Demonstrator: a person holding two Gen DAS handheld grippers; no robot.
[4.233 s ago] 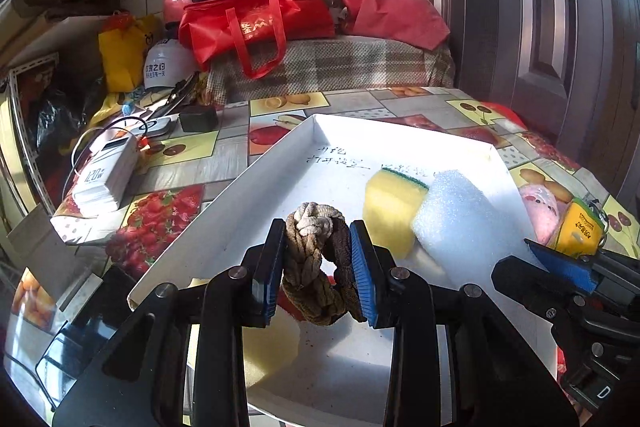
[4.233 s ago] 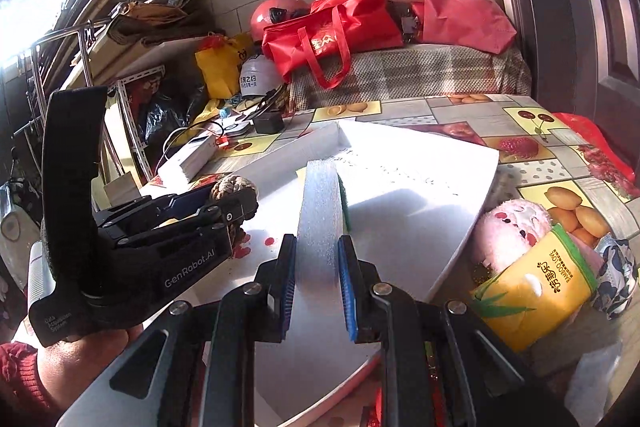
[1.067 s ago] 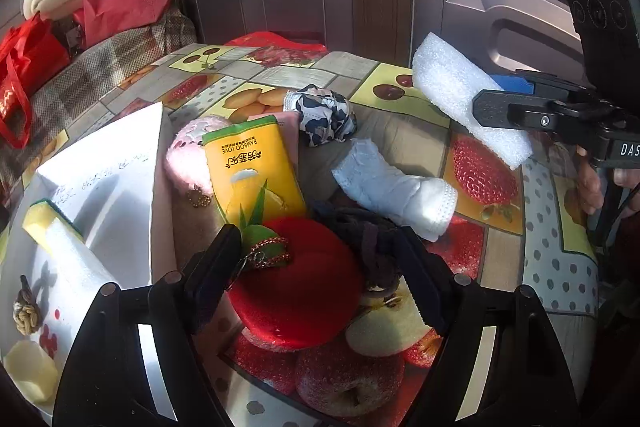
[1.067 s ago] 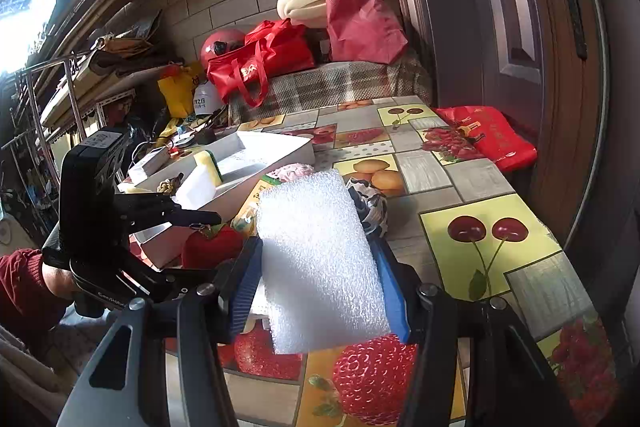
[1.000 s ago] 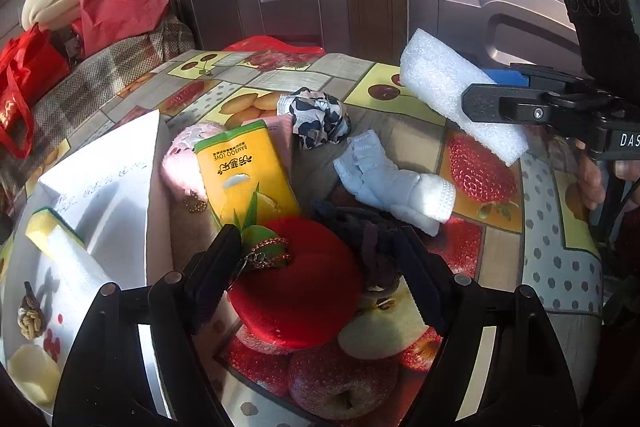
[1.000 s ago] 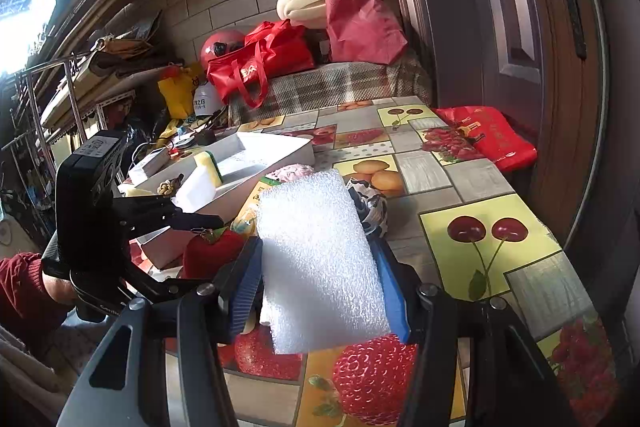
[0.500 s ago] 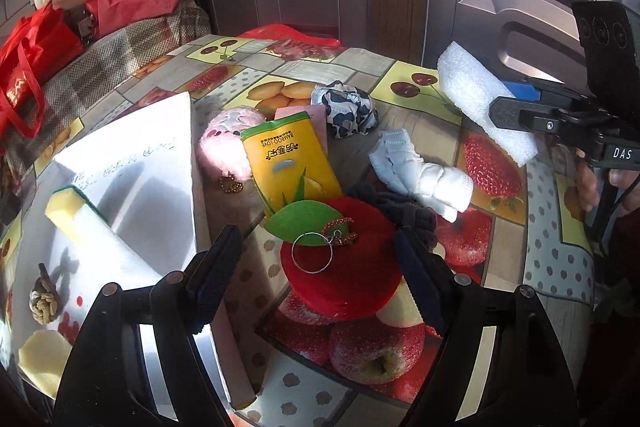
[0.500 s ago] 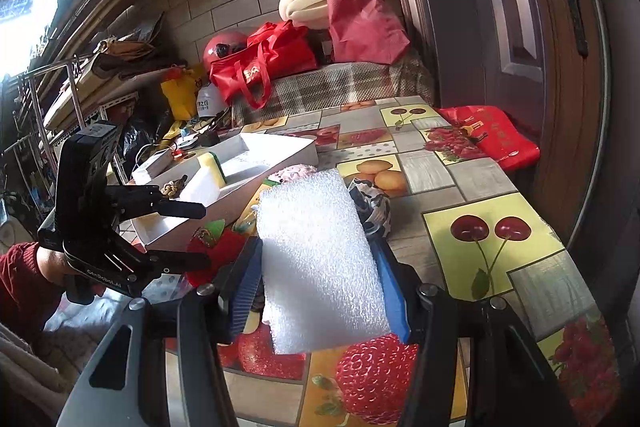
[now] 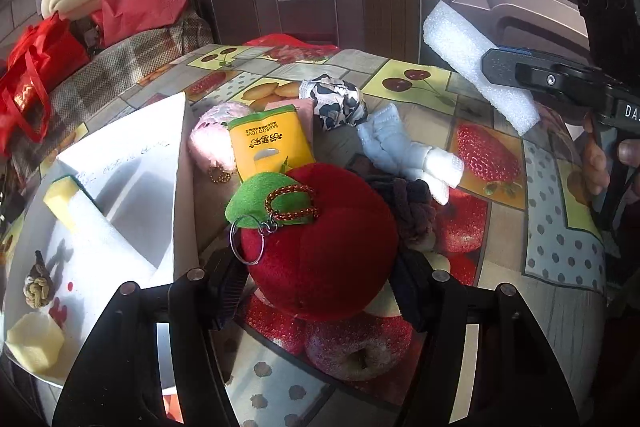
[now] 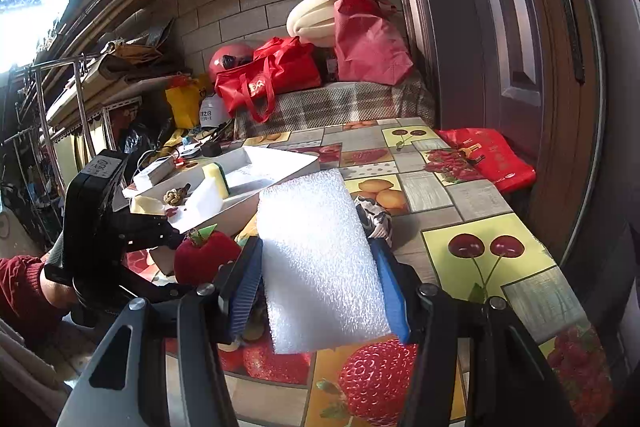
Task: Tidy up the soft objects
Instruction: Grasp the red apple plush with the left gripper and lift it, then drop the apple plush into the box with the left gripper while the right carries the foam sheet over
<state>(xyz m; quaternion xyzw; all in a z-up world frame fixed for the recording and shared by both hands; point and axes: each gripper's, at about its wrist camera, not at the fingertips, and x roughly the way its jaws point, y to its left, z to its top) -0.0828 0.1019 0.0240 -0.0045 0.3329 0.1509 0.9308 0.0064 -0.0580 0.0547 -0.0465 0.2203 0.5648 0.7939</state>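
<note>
My left gripper (image 9: 320,287) holds a red plush apple (image 9: 320,243) with a green leaf and key ring between its jaws, just above the table next to the white tray (image 9: 176,167). The tray holds a yellow sponge (image 9: 60,193), a white foam block (image 9: 108,235), a rope knot (image 9: 39,287) and a pale piece (image 9: 34,343). My right gripper (image 10: 316,291) is shut on a white foam pad (image 10: 320,259), held above the table; it also shows in the left wrist view (image 9: 476,79).
On the fruit-print tablecloth lie a pink plush (image 9: 208,143), a yellow packet (image 9: 270,143), a black-and-white cloth ball (image 9: 336,103), a white sock (image 9: 404,151) and a dark scrunchie (image 9: 412,207). Red bags (image 10: 272,75) and a door (image 10: 500,27) stand behind.
My left gripper has moved in around the red plush apple and closed on it, and the apple now sits raised between the jaws. The right gripper still holds the foam pad in place.
</note>
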